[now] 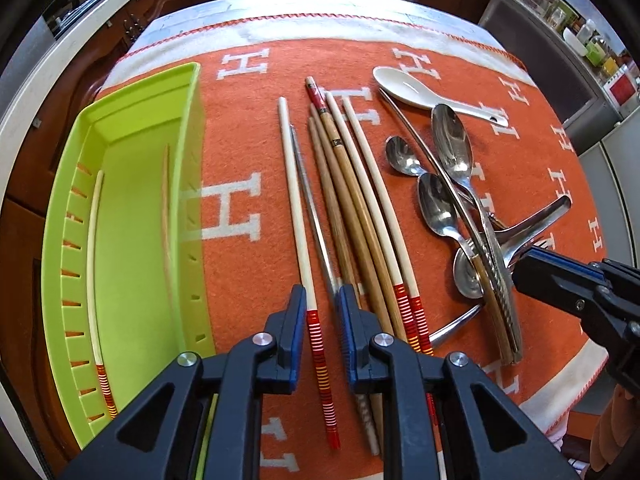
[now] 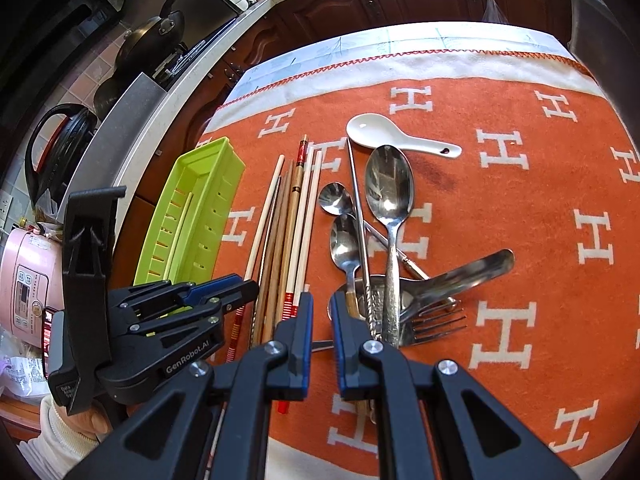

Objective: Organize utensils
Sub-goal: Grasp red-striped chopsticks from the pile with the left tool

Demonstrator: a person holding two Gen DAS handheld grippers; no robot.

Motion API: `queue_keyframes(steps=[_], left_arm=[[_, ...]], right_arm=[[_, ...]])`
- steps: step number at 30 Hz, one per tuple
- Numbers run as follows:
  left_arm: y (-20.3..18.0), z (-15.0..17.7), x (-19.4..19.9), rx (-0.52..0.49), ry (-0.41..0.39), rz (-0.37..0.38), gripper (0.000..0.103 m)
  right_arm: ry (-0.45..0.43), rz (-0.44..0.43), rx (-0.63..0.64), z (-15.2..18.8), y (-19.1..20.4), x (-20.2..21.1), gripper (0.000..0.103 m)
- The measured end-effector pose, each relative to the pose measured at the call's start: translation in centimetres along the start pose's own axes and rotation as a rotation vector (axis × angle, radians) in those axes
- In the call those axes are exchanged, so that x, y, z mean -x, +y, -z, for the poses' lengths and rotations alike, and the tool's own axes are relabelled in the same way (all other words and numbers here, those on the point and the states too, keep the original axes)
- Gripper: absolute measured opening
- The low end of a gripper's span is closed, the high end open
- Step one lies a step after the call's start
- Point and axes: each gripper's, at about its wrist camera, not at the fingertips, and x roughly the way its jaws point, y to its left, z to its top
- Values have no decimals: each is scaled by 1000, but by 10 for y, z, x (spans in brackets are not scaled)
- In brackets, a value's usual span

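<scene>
My left gripper (image 1: 322, 294) points down over a row of chopsticks (image 1: 352, 208) on the orange cloth. Its jaws stand narrow, and a cream chopstick with a red-striped end (image 1: 316, 344) lies between them. That chopstick sits against the left pad, and cloth shows on its other side. A metal chopstick (image 1: 316, 216) runs under the right finger. The green tray (image 1: 132, 220) to the left holds a cream chopstick (image 1: 94, 260) and a wooden one (image 1: 166, 208). My right gripper (image 2: 321, 300) is shut with nothing in it, just left of a pile of metal spoons (image 2: 390, 180) and a fork (image 2: 436, 320).
A white ceramic spoon (image 2: 376, 132) lies beyond the pile. The orange cloth (image 2: 520, 208) covers the table up to its white border. A pink cooker (image 2: 28, 280) and a black kettle (image 2: 60, 152) stand off to the left. A hand in a white sleeve (image 2: 72, 436) holds the left gripper (image 2: 256, 286).
</scene>
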Motion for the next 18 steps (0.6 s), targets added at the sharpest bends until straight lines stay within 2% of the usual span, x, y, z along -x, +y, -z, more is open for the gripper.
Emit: queue_keyframes(steps=[1,6,9,12,18], left_arm=[[-2,-2,-5,-5,17,-11,15],[-7,-4,-7,-19,-7,-30,16],[-2,-3,-6,0,-22,-23,10],[9,-1,-4,52,-27,24,8],[16,4,-1,76,-18,88,8]], right_arm=[[-1,0,0,0,0,0,9],[0,-5,-4,1,-1,-1,9],[4,-4,-7,2,-3,-2,9],[7,-3,-11,2,-4,-3,9],[8,-2,-9,2,-3,-4,9]])
